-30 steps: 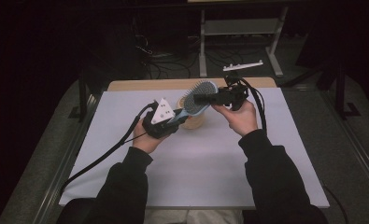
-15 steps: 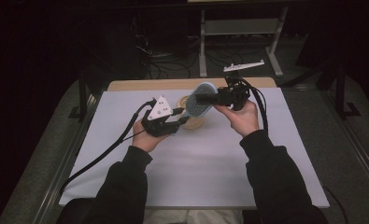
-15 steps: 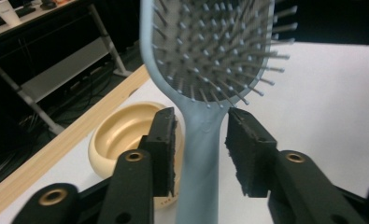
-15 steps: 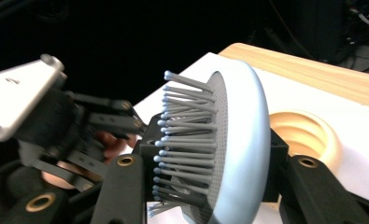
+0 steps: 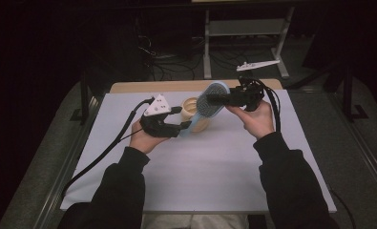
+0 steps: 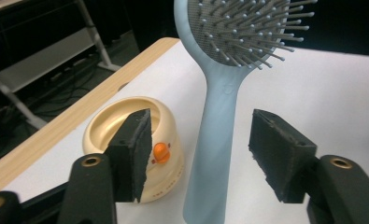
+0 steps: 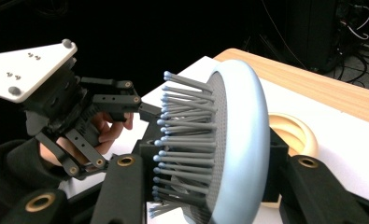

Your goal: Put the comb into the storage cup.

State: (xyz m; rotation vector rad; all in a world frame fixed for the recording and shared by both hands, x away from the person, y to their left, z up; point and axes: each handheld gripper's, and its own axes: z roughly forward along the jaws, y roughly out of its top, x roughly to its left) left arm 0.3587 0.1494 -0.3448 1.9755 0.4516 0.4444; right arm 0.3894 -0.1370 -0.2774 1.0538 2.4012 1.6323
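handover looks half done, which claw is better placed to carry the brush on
Right. The right claw clamps the hairbrush head, while the left claw has just been opening, its pads clear of the handle.

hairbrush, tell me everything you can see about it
The hairbrush is pale blue, plastic-looking, with an oval head, a grey pad of ball-tipped grey bristles and a long smooth handle. It is held above the table. The right gripper is shut on its head. The left gripper has just been opening; its pads stand apart from the handle between them. A cream round container sits behind it.
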